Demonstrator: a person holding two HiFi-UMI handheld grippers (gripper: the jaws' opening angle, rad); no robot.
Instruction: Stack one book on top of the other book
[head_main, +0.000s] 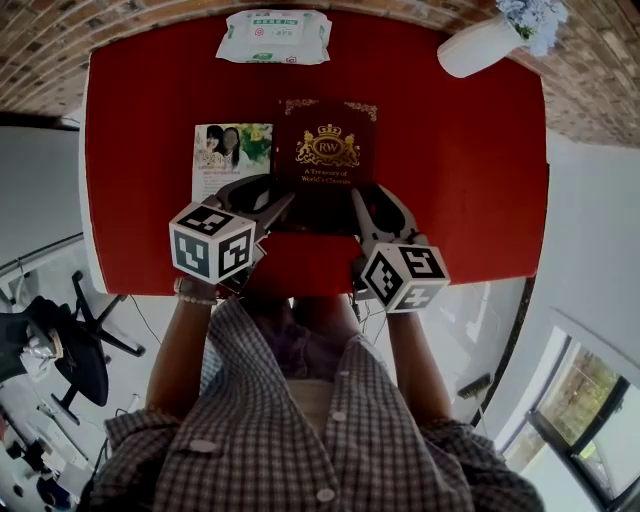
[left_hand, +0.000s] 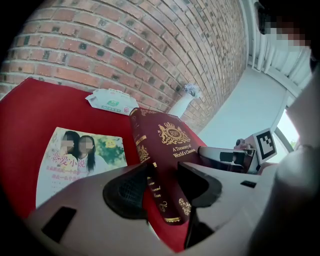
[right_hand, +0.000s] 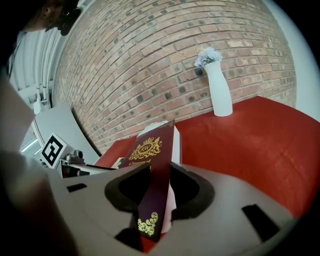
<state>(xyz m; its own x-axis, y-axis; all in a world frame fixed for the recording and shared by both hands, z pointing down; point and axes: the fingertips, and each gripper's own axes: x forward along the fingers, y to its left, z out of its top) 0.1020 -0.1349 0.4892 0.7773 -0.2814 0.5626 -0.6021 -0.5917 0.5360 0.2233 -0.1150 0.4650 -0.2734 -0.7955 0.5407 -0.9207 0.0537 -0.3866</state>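
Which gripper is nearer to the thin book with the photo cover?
Left. The left gripper holds the dark red book at its near left corner, right beside the photo book; the right gripper holds its other near corner, farther away.

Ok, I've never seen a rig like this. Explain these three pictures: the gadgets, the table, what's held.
No robot here: a person holds a hand tool in each hand, each ending in a two-jaw claw and carrying a marker cube. The head view looks down from a camera on the person's head. The other two come from cameras riding on the left claw and right claw, looking along their jaws. On the red table are a maroon book, a thin picture booklet to its left, and at the far edge a pack of wipes and a white vase of flowers. Both claws are clamped on the maroon book's near end, one at each corner.
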